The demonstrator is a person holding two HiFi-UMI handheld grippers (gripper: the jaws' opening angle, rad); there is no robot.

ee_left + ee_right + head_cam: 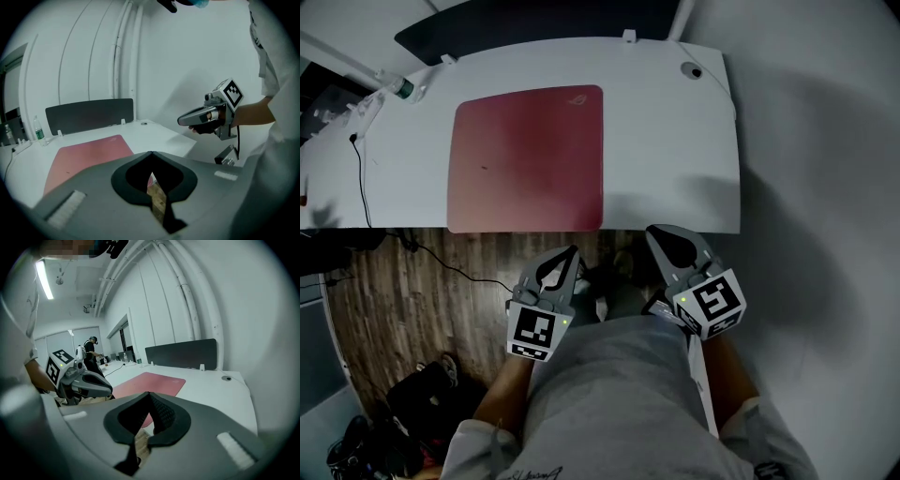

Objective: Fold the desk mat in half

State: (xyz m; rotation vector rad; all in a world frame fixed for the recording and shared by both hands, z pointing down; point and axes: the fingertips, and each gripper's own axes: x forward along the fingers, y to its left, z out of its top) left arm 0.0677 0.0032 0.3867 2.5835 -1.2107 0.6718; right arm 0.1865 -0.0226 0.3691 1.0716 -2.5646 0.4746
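A red desk mat lies flat and unfolded on the white desk, its near edge along the desk's front edge. It also shows in the left gripper view and the right gripper view. Both grippers hang in front of the desk, short of the mat and touching nothing. My left gripper is shut and empty, with its jaw tips meeting. My right gripper is also shut and empty, tips together, pointing at the mat's near right corner.
A dark panel stands along the desk's far edge. A water bottle and a black cable sit at the desk's left end, and a cable grommet at the far right. Bags lie on the wooden floor. A person stands far off.
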